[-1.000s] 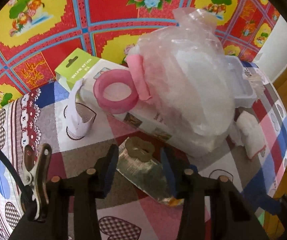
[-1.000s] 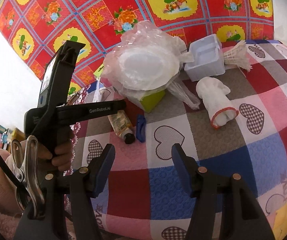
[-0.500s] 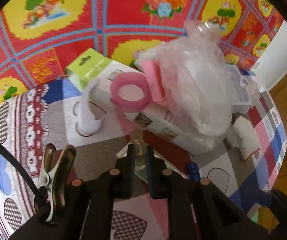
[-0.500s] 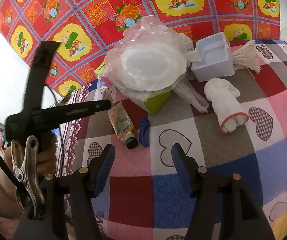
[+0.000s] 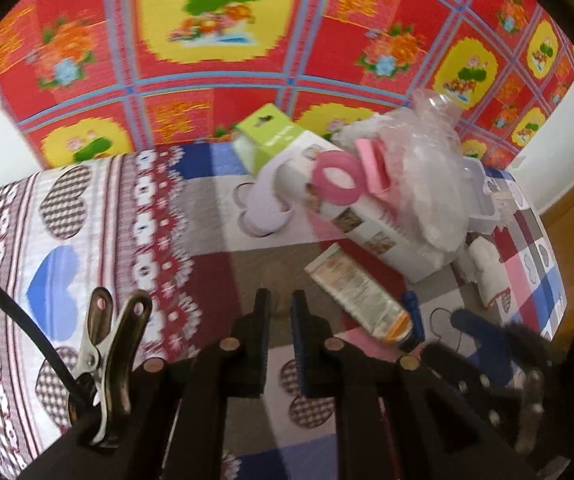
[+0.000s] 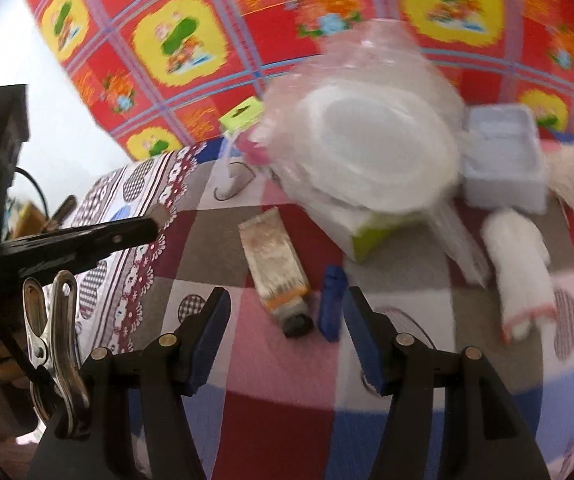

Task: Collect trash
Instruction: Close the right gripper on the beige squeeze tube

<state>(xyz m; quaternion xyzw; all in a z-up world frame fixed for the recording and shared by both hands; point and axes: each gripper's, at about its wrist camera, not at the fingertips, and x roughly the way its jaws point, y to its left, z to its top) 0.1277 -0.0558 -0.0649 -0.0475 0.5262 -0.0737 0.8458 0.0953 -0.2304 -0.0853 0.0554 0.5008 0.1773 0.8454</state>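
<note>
On the patchwork cloth, the squeezed tube is lying lengthwise at 12 o'clock from the wide-open, empty right gripper, nearer it than the closed, seemingly empty left gripper.

Left gripper pinched shut, right gripper spread wide

My left two-finger black gripper with blue pads points steeply down, its jaws drawn together to a thin slit; through the blur I cannot tell if anything sits in that slit. In the right wrist view one of its black fingers reaches in from the left edge, and my hand shows dimly below it. My right two-finger black gripper with blue pads also tilts downward, jaws standing well apart, pads pressing on nothing.
</note>
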